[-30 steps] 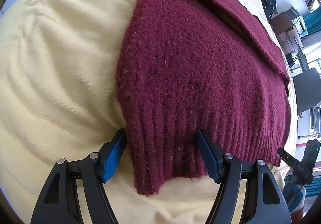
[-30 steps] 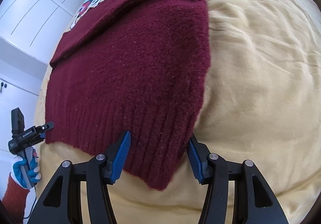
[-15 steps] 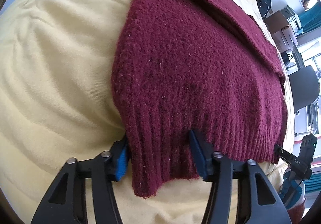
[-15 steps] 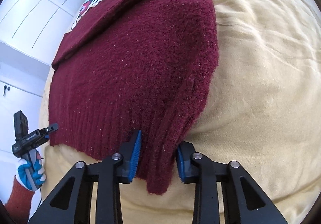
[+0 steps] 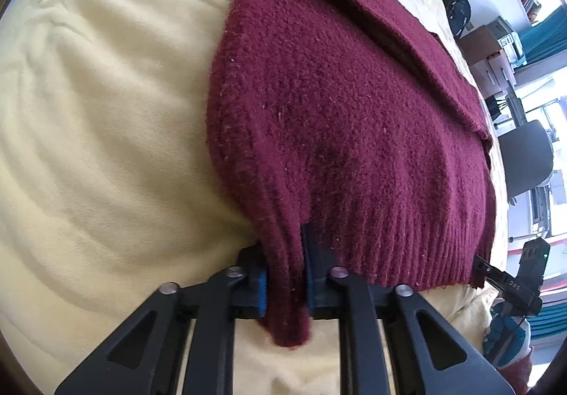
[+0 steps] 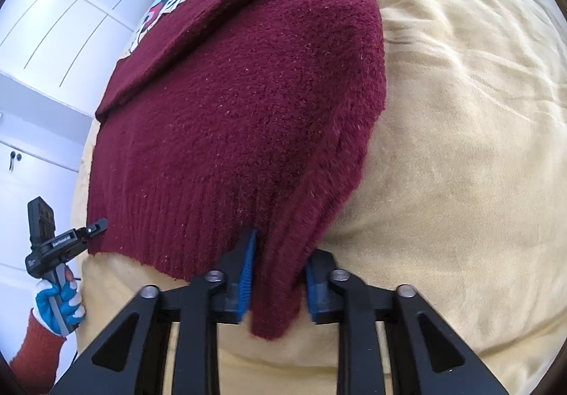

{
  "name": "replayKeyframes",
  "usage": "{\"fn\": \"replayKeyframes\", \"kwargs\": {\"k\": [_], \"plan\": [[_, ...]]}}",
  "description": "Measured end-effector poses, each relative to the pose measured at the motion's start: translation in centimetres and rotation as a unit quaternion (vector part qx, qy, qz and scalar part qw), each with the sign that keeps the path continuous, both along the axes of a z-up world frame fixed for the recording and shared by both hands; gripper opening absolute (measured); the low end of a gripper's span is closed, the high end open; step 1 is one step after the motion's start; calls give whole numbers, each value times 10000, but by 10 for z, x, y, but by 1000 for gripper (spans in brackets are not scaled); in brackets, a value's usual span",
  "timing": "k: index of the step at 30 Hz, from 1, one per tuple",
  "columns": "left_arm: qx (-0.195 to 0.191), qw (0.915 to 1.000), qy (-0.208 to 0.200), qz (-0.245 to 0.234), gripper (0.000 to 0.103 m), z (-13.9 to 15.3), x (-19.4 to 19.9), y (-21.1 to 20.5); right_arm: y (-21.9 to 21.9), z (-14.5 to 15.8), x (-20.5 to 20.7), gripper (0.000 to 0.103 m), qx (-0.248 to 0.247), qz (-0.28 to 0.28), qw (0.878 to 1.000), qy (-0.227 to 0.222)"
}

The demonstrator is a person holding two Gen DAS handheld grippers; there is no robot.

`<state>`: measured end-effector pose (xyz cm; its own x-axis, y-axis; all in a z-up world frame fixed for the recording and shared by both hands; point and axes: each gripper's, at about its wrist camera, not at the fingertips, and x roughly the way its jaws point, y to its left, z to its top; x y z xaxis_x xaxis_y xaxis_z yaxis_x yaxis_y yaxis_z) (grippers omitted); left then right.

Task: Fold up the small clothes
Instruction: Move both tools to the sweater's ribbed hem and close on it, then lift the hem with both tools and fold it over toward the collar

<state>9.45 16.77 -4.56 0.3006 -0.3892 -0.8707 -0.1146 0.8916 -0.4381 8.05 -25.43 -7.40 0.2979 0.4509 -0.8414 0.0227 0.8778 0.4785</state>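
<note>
Left wrist view has the left tongs (image 5: 285, 283) pinched on the near left corner of the maroon sweater's (image 5: 354, 118) ribbed hem, the garment lying flat on the yellow bed (image 5: 106, 111) and running straight away from the pads. Right wrist view shows the right tongs (image 6: 278, 283) clamped on the opposite hem corner, so the long axis again leads forward toward the collar, and I judge both corners equally placed for carrying the hem over.

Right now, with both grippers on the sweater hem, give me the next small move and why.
Probably lift both corners together and carry the hem toward the collar. The left gripper and right gripper each pinch a ribbed corner of the sweater, which lies flat on the bed.
</note>
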Motion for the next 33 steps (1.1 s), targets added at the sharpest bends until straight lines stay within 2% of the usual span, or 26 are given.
{"fn": "replayKeyframes", "kwargs": {"k": [6,16,26,33], "plan": [[-99,9999,-95,14,9,8,-2,8,-3,4,-2,13,-9,-14,9999,-101],[-72,9994,-331,3,9,31,-1,15,-5,21,-1,12,-164,66,9994,-308],[-160,9977,-660,29,9,60,16,22,-5,56,12,11,-237,70,9972,-707],[-271,9947,-993,42,9,86,41,26,-7,91,37,11,-227,22,9935,-1111]]}}
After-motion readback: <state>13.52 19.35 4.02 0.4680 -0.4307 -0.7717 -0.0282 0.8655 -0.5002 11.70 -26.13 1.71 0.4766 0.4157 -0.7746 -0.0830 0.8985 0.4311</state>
